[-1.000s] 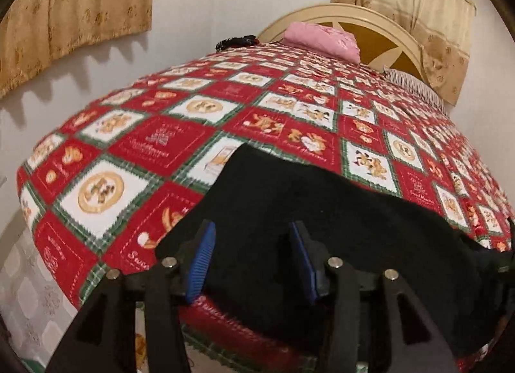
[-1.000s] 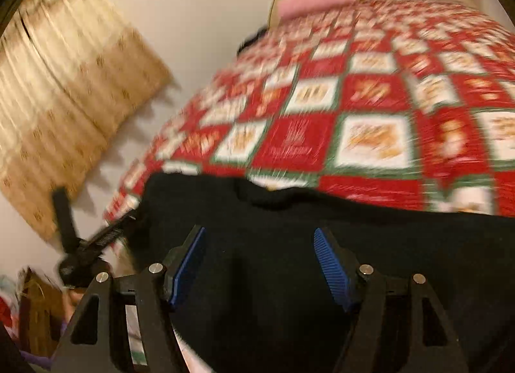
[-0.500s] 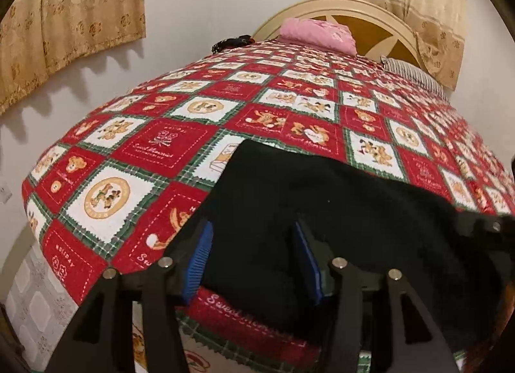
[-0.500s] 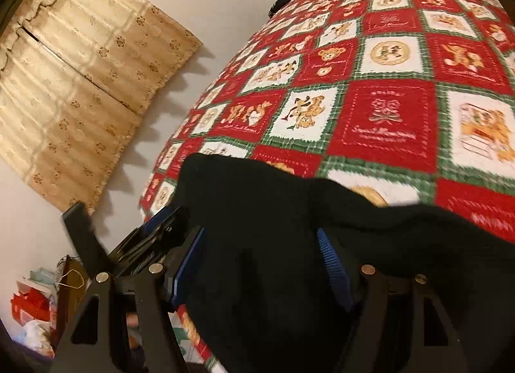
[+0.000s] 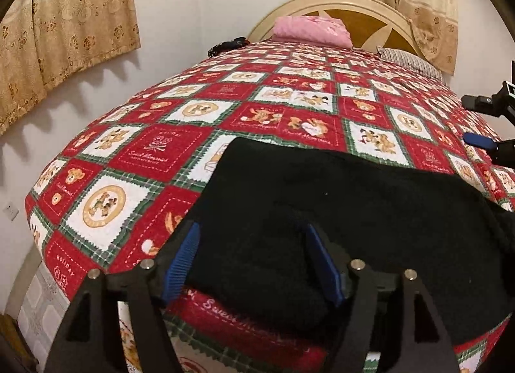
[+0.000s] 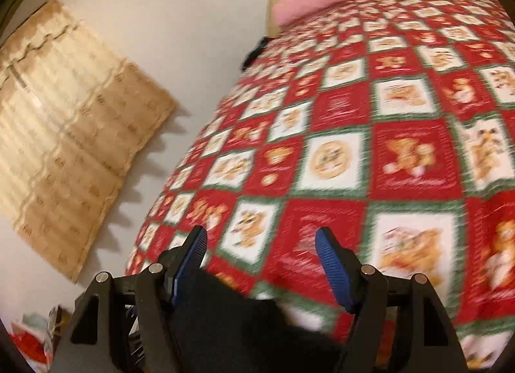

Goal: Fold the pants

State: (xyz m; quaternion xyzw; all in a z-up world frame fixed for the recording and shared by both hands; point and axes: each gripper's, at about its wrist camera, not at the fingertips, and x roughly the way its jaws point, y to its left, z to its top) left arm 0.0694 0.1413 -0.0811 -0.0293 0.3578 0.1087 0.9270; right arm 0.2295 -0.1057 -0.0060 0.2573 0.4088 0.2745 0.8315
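Observation:
Black pants (image 5: 354, 196) lie folded near the front edge of a bed covered by a red, white and green quilt (image 5: 161, 154). My left gripper (image 5: 252, 229) hovers low over the pants' near left part. Its jaws are opening; dark fabric lies between the blue pads (image 5: 183, 260), which do not press on it. My right gripper (image 6: 261, 232) is open over bare quilt with nothing between its fingers, and the pants (image 6: 241, 324) show only under its base. In the left wrist view the right gripper (image 5: 473, 122) sits at the right edge, above the bed.
A pink folded cloth (image 5: 310, 30) and a striped pillow (image 5: 408, 57) rest by the curved headboard (image 5: 354, 15). A small black item (image 5: 227, 45) lies at the bed's far left edge. Curtains (image 5: 64, 35) hang on the white wall left of the bed.
The left jaws have spread wider over the pants. The right gripper has come off the pants and swung away over the quilt; its view is blurred by motion.

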